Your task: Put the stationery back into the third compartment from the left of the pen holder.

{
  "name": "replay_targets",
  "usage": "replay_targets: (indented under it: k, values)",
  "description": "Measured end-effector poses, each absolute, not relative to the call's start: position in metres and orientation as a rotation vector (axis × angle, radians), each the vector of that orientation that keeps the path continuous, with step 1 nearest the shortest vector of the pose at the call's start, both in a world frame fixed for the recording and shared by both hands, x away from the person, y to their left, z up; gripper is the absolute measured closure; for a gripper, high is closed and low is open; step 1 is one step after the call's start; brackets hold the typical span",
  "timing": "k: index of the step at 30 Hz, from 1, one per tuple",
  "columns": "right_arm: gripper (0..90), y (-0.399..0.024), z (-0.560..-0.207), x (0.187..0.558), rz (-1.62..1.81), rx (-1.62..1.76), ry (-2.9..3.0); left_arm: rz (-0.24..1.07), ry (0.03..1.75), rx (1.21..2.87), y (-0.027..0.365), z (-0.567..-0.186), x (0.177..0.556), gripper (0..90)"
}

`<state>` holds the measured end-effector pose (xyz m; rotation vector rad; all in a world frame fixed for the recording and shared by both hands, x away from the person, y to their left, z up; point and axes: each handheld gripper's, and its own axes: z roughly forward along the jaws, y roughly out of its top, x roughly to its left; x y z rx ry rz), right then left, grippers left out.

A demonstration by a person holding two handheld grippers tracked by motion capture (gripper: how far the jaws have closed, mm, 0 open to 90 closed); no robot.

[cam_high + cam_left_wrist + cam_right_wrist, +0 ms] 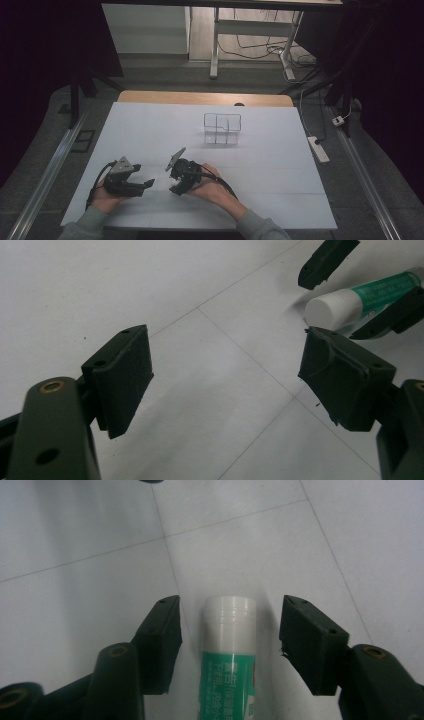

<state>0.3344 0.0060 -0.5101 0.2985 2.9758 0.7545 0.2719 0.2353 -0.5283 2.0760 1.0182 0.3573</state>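
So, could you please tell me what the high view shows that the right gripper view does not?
High view alone: the clear box farther up the table, the left gripper, both hands, the floor. Right gripper view alone: the glue stick lying between the right gripper pads, gaps either side, its white cap pointing away, green label. Shared: the right gripper and white tabletop.

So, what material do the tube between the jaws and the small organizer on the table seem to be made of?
The glue stick looks like smooth plastic: a matte white cap and a glossy green printed label. The organizer seems to be clear acrylic or similar plastic; the white table shows through its walls and dividers.
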Motion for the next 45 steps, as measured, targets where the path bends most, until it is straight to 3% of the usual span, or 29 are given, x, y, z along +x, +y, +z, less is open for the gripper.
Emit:
replay_targets:
  k: [6, 7, 11, 45]
  values:
    - [54.3, 0.009, -0.514, 0.333, 0.696, 0.299, 3.003, 0.358, 1.017, 2.078, 0.235, -0.528, 0.272, 20.6]
    - [60.5, 0.009, -0.514, 0.333, 0.678, 0.295, 2.99, 0.358, 1.017, 2.078, 0.235, -0.528, 0.272, 20.5]
    - [63.9, 0.008, -0.514, 0.335, 0.685, 0.31, 3.003, 0.358, 1.017, 2.077, 0.235, -0.528, 0.272, 20.5]
    - [64.5, -0.044, -0.452, 0.352, 1.127, 0.49, 2.8, 0.354, 1.021, 2.075, 0.235, -0.529, 0.272, 20.2]
